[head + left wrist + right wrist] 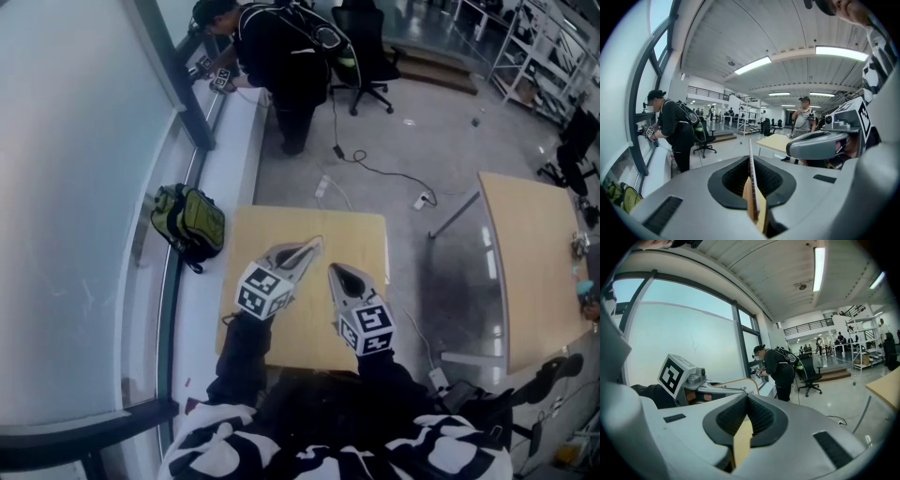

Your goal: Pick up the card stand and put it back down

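The work surface is a small wooden table [281, 230] on a grey floor, set beside a long window [75, 187]. The card stand [750, 154], a thin clear sheet, sits edge-on between the jaws of the left gripper [316, 244], which are closed on it. In the right gripper view the stand shows as a clear panel with a curved top and some print, carried at the left gripper's tip. The right gripper [335, 269] has its jaws together with nothing seen between them. Its tip lies just beside the stand's near corner; contact there cannot be confirmed.

Task state: judge the pick-up as done, since both gripper views look out across the room, not at the table top, and the stand rests on nothing visible. The put-down is left. The head view does not resolve the clear stand, so you cannot read its height over the table.

Clearance: both grippers hang over the middle of the table, with bare wood on all sides. Beyond the far and right edges the floor carries cables [375, 169]. A backpack [192, 220] lies on the sill, just off the left edge. A second table [525, 262] stands well apart to the right, and a person [277, 56] works at the window well beyond. Lower straight down and keep the stand upright; a thin sheet is likely to tip if released tilted
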